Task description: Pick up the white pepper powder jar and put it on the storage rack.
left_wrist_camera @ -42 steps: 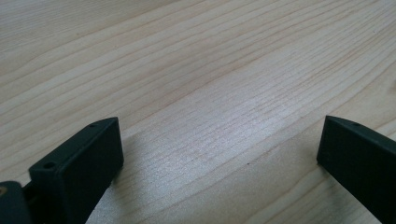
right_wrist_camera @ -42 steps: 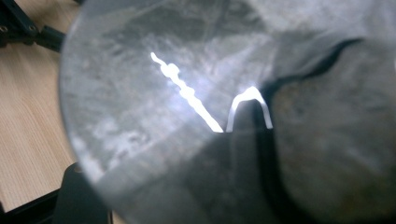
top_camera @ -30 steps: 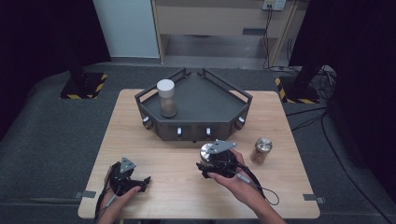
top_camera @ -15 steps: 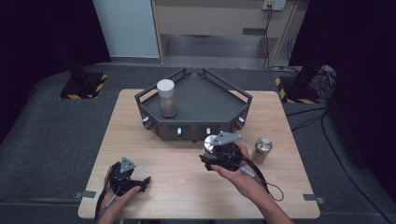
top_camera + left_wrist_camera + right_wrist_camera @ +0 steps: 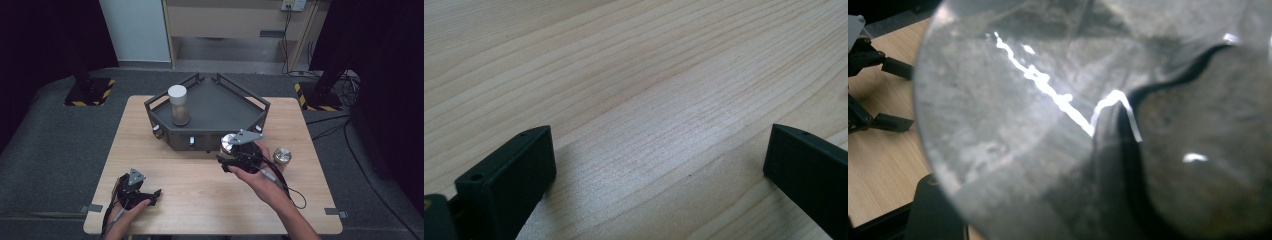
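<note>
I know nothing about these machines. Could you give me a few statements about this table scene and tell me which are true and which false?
1. The right tongs hold a shiny metal can. True.
2. The left tongs grip a jar. False: they are open, with bare wooden table between them.
3. A white-capped jar stands upright in the dark tray. True.
4. Another metal can sits inside the tray. False: it stands on the table, right of the tray.

Grey carpet floor point(image 5: 60, 145), dark curtains point(image 5: 45, 40), pale wall panel point(image 5: 134, 30).
</note>
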A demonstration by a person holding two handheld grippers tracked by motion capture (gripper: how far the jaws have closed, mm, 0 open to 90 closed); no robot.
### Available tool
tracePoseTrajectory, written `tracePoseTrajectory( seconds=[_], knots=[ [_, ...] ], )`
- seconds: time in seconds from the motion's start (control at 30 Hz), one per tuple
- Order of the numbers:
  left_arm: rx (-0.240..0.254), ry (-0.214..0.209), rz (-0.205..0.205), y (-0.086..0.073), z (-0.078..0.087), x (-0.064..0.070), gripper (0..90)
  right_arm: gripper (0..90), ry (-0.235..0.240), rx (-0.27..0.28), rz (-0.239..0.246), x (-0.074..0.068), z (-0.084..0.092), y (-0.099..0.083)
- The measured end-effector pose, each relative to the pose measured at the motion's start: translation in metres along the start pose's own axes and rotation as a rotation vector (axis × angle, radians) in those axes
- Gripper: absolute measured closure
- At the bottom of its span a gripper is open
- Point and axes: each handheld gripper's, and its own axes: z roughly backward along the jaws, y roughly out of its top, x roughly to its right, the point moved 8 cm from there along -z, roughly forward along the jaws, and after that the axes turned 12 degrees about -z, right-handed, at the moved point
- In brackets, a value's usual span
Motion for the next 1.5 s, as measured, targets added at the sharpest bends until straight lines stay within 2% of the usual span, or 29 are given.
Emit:
tracePoseTrajectory(
  seconds=[0.3, 0.73, 0.9, 1.03, 1.5],
  knots=[
    [0.0, -0.001, 0.0, 0.0, 0.0, 0.0, 0.0, 30.8, -0.02, -0.001, -0.011, 0.008, -0.008, 0.016],
    [0.0, -0.002, 0.0, 0.0, 0.0, 0.0, 0.0, 30.8, -0.048, 0.016, -0.019, 0.011, -0.011, 0.051],
    [0.001, -0.002, -0.001, 0.0, 0.0, 0.0, 0.0, 30.8, -0.055, 0.024, -0.031, 0.012, -0.02, 0.063],
    [0.001, -0.002, -0.001, 0.0, 0.0, 0.0, 0.0, 30.8, -0.065, 0.011, -0.019, 0.011, -0.028, 0.072],
    [-0.001, -0.002, -0.002, 0.0, 0.0, -0.001, 0.0, 30.8, -0.087, -0.003, -0.029, 0.011, -0.047, 0.1]
  ],
)
